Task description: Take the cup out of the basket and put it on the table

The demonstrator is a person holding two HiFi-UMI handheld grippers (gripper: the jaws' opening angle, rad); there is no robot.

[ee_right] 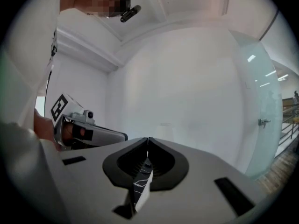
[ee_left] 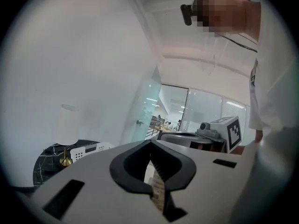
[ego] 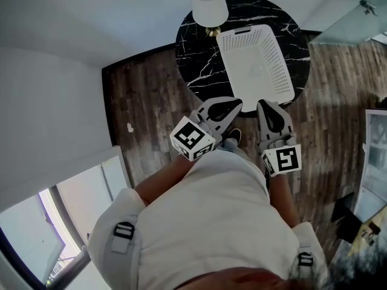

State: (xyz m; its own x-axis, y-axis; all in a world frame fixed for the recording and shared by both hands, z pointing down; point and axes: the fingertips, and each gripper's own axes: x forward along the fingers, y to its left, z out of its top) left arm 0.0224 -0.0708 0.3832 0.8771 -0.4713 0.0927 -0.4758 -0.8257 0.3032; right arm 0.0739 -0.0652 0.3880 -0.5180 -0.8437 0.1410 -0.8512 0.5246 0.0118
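Soft, even indoor light. Both gripper views bend strongly, with dark corners. The basket [ego: 278,59] seems washed out, nearly shadowless.

Black marble table [ego: 199,56] with white basket [ego: 279,59], lamp [ego: 210,5]

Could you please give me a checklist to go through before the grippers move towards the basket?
1. Empty left gripper: ok, jaws shut on nothing.
2. Empty right gripper: ok, jaws shut on nothing.
3. Jaws open for a grasp: not ok, both pairs are together.
4. Upright basket on the table: ok.
5. Visible cup in the basket: cannot tell, only a faint shape shows.
6. Free path to the basket: ok, the lamp stands at its far end.
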